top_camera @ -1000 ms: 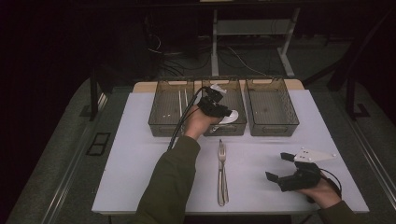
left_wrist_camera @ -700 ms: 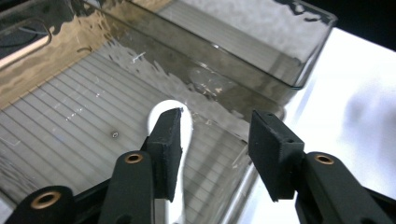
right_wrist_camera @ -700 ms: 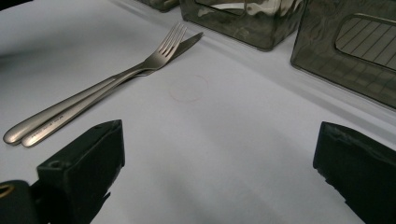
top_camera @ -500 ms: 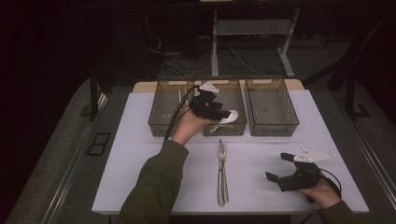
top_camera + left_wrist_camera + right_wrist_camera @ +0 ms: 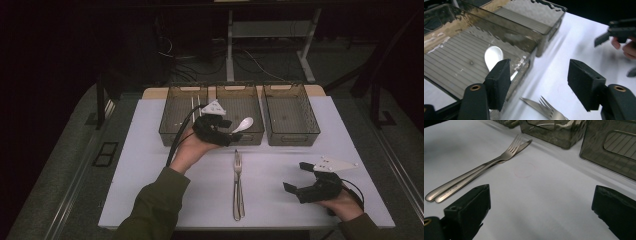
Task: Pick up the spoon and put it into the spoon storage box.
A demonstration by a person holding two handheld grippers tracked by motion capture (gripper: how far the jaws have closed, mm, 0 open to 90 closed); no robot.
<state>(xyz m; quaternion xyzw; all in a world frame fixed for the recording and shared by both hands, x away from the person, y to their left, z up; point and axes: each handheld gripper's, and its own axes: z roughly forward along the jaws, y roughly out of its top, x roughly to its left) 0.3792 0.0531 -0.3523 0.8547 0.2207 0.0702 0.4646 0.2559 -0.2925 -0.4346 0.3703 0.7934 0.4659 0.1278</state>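
Note:
A white spoon [image 5: 243, 124] [image 5: 493, 56] lies in the middle bin [image 5: 248, 100], its handle partly hidden behind one of my left jaws. My left gripper [image 5: 231, 133] [image 5: 539, 85] hovers at that bin's near wall. Its jaws have just been opening, and nothing is between them. A steel fork and knife [image 5: 238, 185] [image 5: 481, 170] lie side by side on the white table, tips toward the bins. My right gripper [image 5: 303, 179] [image 5: 541, 212] rests low at the near right of the table. It is open with bare tabletop between its jaws.
Three smoky clear bins stand in a row at the table's far side: the left bin [image 5: 176, 131] holds thin white sticks, and the right bin [image 5: 291, 137] [image 5: 614, 147] stands past the middle one. The white tabletop [image 5: 150, 170] drops off at the near edge.
My left gripper has drawn back from over the middle bin toward the near left, and its jaws have spread wider. The spoon stays in the bin. The right gripper has not moved.

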